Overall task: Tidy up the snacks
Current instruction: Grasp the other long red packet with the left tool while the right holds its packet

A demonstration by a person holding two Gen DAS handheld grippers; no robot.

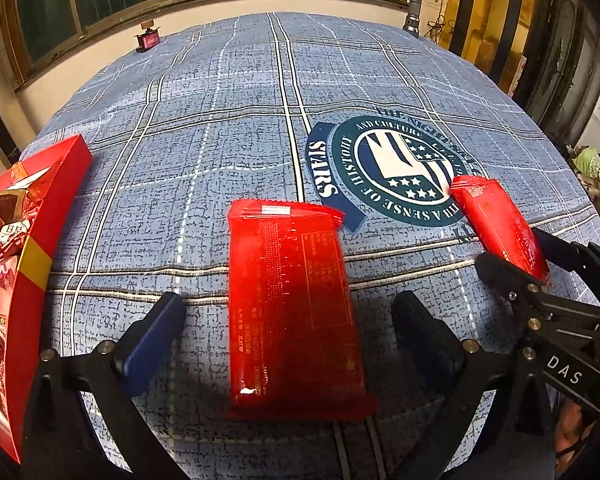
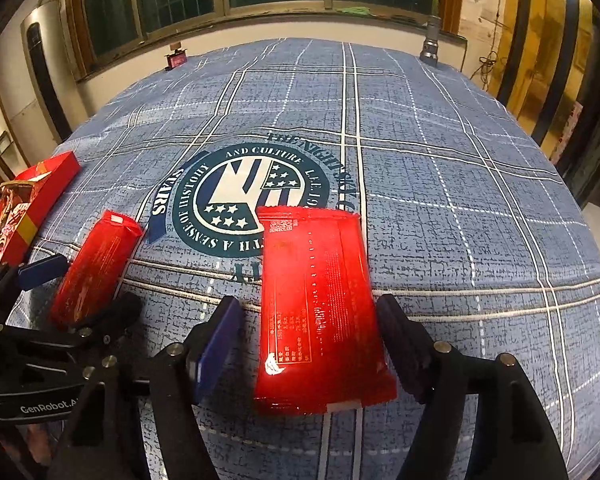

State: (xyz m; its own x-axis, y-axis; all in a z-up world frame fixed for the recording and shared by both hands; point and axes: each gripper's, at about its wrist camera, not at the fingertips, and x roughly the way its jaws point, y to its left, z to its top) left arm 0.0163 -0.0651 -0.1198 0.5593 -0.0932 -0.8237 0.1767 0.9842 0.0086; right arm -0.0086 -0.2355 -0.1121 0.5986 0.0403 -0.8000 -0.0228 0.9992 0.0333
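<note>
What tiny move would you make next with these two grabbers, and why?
Probably close both: each open hand-held gripper, left and right, already straddles a red snack packet lying flat on the blue cloth, with gaps beside the fingers.

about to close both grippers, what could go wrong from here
1. Each open gripper straddles a red snack packet lying flat on the cloth; the fingers could pinch fabric too.
2. The glossy wrappers may slip or crumple.
3. The two grippers sit close together and could bump.
</note>
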